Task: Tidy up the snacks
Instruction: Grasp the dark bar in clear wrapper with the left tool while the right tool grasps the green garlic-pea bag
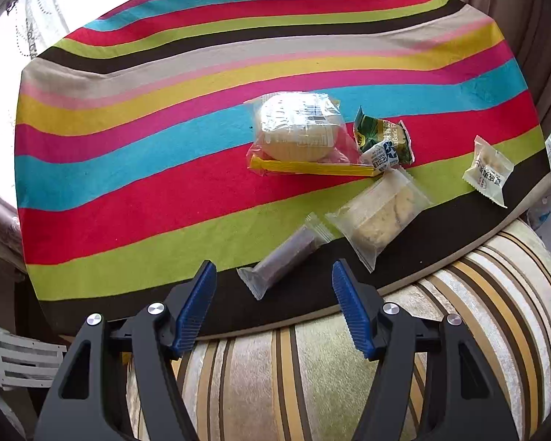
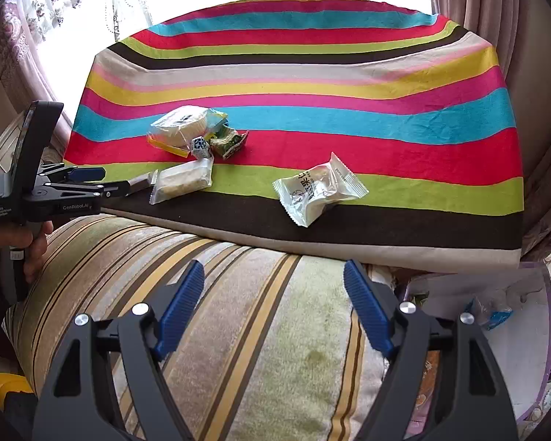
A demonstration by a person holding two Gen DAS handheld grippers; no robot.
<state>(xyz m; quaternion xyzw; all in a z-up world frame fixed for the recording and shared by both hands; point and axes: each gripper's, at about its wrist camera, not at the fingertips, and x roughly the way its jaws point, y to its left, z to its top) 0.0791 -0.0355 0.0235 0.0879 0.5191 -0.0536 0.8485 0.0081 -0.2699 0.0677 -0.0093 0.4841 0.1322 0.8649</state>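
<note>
Hovering left tool (image 1: 273, 307) gaping, empty, over dark bar packet (image 1: 284, 255); right tool (image 2: 273, 307) gaping above striped cushion (image 2: 238, 316).

A: Where does the left wrist view look from?
B: Close above the table's (image 1: 367, 301) near edge, facing down and forward across the cloth (image 1: 165, 191).
A: The right wrist view?
B: Farther back, over the cushion (image 2: 260, 294), facing the same way.
A: What do they share?
B: The cloth, the snacks (image 2: 194, 143), the cushion.

Right gripper (image 2: 273, 307) gapes above a striped cushion (image 2: 238, 294); white snack packet (image 2: 317, 189) (alone) lies ahead.
</note>
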